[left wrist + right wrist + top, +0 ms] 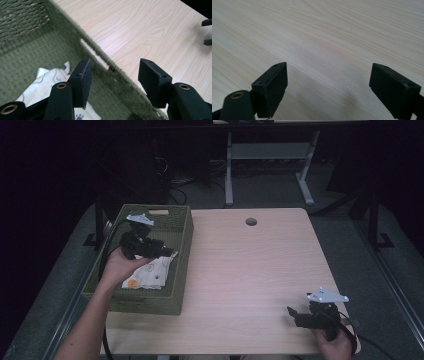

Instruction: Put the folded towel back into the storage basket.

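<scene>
A green woven basket [145,302] stands on the left side of the light wooden table [250,265]. Inside it lies a crumpled white cloth [150,275] with small printed figures. My left gripper [171,253] hovers inside the basket above the cloth, open and holding nothing. In the left gripper view its jaws [113,72] straddle the basket's wall [100,55], with the cloth [45,82] at lower left. My right gripper [291,315] rests low at the table's near right corner, open and holding nothing. In the right gripper view the right gripper [328,75] has bare tabletop [324,30] ahead.
A round cable hole [251,222] sits near the table's far edge. Another desk's white frame [270,150] stands on the dark floor behind. The wooden surface [140,27] stretches right of the basket. The other gripper's jaws [207,32] show far off in the left gripper view.
</scene>
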